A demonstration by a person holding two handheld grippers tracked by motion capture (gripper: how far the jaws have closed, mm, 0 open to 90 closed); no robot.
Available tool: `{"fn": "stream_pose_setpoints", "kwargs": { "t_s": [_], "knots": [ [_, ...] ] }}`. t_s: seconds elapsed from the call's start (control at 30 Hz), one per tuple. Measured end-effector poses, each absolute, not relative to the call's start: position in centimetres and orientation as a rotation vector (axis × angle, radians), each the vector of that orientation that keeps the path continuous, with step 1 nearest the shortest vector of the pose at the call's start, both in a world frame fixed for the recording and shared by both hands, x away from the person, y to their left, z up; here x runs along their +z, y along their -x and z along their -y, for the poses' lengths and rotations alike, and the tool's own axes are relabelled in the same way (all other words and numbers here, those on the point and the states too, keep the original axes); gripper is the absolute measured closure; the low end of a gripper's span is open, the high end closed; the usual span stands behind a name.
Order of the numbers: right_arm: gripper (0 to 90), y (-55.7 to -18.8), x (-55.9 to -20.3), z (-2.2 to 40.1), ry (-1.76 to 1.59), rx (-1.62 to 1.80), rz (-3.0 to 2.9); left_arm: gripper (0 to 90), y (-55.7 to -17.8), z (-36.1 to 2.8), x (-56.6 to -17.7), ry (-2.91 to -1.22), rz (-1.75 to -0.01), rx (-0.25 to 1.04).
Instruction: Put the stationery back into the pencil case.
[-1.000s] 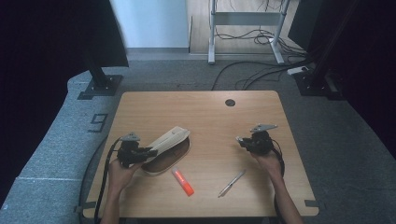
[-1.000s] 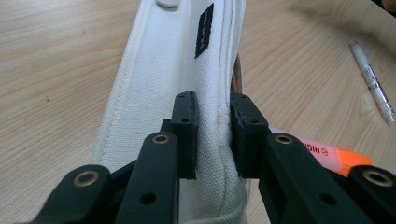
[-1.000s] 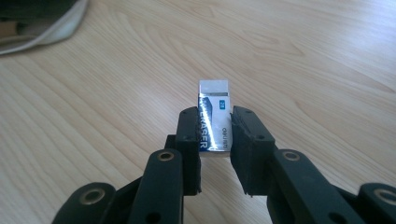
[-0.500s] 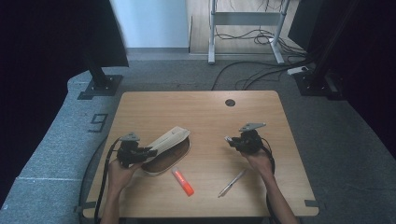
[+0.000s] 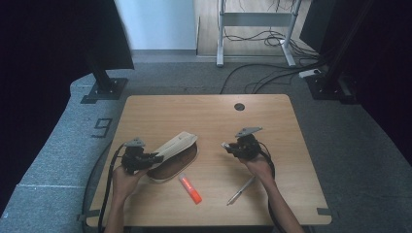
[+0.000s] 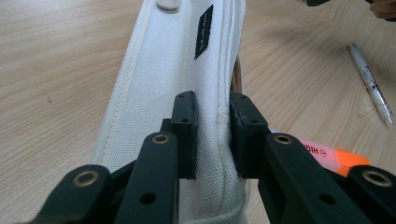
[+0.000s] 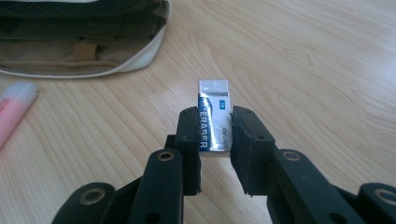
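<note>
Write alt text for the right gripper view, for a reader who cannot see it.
The right gripper holds a small eraser in a blue and silver sleeve between its two black jaws, above a light wooden table. Beyond it at upper left lies an open cream pencil case with a brown lining, and a highlighter's pale capped end shows at the left edge.

The high view looks forward and down from above the person's side onto the whole wooden counter (image 5: 204, 111). The left gripper view sits low and close, facing along its claw (image 6: 212, 135) over the white pouch (image 6: 173, 60). The right gripper view, equally low, faces that pouch's open side. All three share the orange highlighter (image 5: 190, 188).
</note>
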State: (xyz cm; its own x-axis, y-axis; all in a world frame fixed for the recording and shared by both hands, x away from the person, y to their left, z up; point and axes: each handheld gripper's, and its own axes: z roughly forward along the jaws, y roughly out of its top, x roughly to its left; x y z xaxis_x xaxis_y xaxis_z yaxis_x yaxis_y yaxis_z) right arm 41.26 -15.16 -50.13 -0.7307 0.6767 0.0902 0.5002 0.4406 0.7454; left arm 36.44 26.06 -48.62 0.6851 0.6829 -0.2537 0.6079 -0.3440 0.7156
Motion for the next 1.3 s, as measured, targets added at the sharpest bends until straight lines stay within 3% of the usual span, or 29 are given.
{"fn": "stream_pose_setpoints", "kwargs": {
  "t_s": [1.3],
  "knots": [
    [71.6,-42.2,-51.1,6.1,-0.865,1.161,-2.584,73.9,-36.4,-26.1,-48.5,-2.050,-0.983,0.111]
  ]
}}
